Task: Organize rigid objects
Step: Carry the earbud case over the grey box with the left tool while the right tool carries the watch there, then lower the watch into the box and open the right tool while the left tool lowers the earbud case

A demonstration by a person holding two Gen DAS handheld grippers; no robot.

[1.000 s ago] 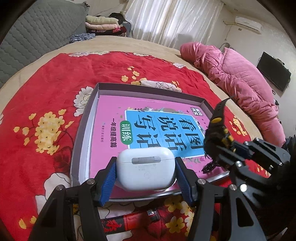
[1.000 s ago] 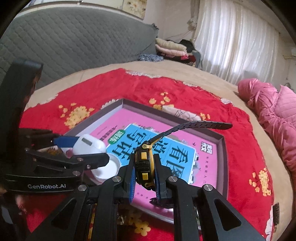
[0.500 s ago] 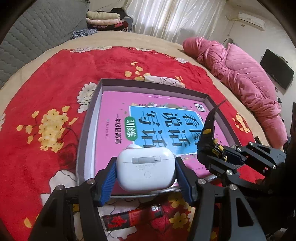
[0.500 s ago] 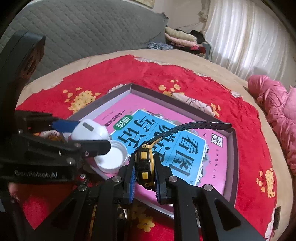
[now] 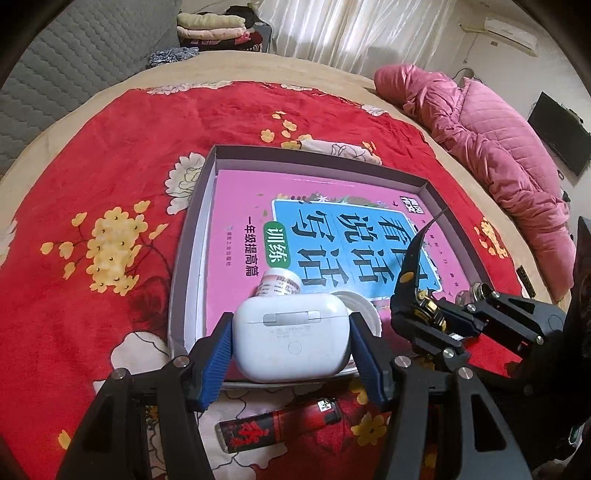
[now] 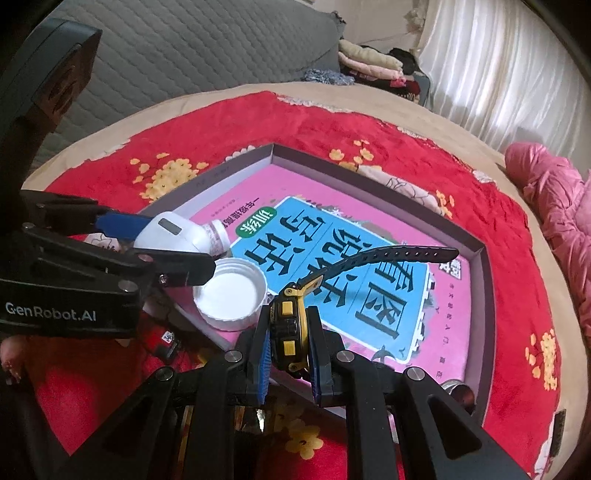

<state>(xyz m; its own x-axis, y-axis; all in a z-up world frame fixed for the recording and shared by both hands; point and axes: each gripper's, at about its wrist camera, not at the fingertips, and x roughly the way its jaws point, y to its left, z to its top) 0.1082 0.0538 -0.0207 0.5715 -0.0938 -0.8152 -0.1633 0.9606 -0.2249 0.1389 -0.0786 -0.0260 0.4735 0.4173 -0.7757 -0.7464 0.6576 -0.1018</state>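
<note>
My left gripper (image 5: 291, 341) is shut on a white earbud case (image 5: 291, 338), held above the near edge of a grey tray (image 5: 192, 218). My right gripper (image 6: 288, 345) is shut on a black and yellow watch (image 6: 288, 328), its strap (image 6: 399, 254) sticking out over the tray (image 6: 480, 258). A pink and blue book (image 5: 332, 229) lies in the tray. A small white bottle (image 5: 277, 286) and a white lid (image 6: 231, 297) lie on the book near the earbud case (image 6: 170, 232). The watch also shows in the left wrist view (image 5: 410, 284).
The tray sits on a red floral blanket (image 5: 110, 184) on a round bed. A red and black tube (image 5: 273, 424) lies on the blanket below the tray. A pink quilted coat (image 5: 491, 147) lies at the right. Folded clothes (image 5: 218, 29) are stacked at the back.
Both grippers have risen and drawn back slightly with their objects, so the white bottle and lid now show beyond the earbud case.
</note>
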